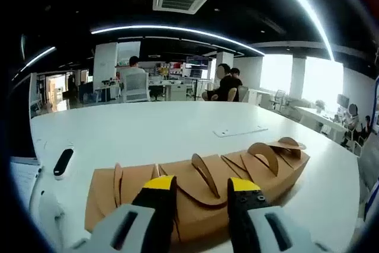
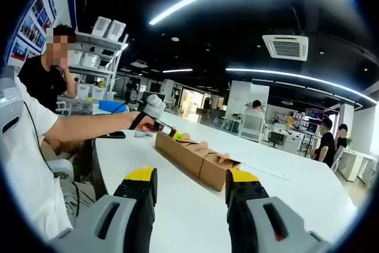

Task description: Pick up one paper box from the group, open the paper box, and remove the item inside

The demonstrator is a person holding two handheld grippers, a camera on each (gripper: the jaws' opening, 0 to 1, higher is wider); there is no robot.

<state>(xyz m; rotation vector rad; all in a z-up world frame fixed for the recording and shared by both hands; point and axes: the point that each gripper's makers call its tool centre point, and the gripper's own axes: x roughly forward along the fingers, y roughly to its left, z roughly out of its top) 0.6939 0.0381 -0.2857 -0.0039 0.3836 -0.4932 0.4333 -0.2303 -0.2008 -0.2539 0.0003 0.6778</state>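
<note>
Fingers of your left gripper and right gripper stand spread, holding nothing. Paper boxes at twelve o'clock sit closed; picking, opening and emptying all remain.

left gripper view: looked close over brown boxes, across counter toward office | right gripper view: looked from farther back along counter | shared: same boxes, counter

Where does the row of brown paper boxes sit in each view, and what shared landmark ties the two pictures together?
Left gripper view: row of brown paper boxes fills the lower centre, right behind the left gripper.
Right gripper view: the row sits mid-frame, running left to centre, beyond the right gripper.
Shared landmark: the white table under the boxes.
</note>
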